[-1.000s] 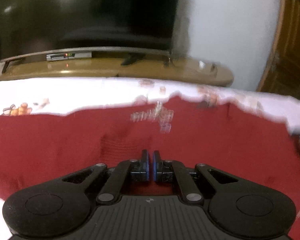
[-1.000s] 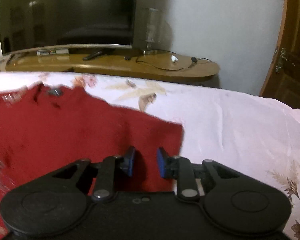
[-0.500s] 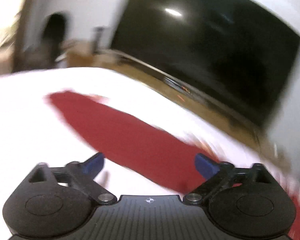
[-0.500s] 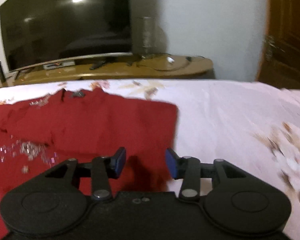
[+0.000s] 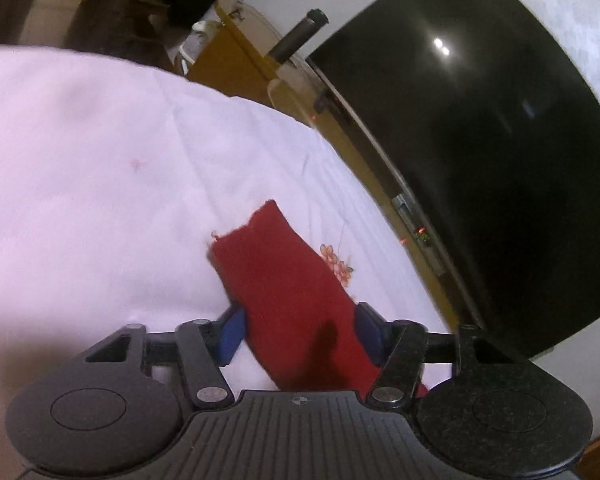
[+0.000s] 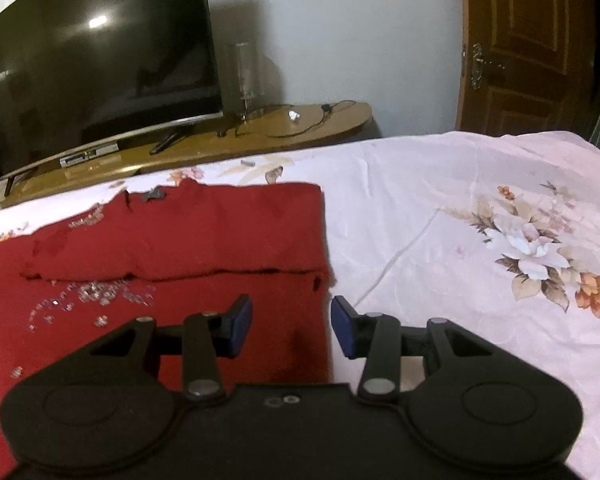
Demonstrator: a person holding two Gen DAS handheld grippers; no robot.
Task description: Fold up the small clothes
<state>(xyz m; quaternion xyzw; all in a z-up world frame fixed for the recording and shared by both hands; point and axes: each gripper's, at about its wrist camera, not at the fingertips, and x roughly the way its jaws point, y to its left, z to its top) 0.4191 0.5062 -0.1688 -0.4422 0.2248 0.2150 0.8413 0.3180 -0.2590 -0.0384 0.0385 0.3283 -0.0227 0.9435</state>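
The dark red knit top with clear sequins lies flat on the pale floral bedsheet, one side folded over its body. A long red sleeve runs between the left gripper, whose jaws have just been closing but stand apart. The right gripper hovers with jaws apart over the top's folded edge.

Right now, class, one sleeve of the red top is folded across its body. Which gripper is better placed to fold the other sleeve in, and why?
Left. The left gripper already straddles the outstretched red sleeve, pads apart either side. The right gripper hangs open over the red top's already-folded edge.
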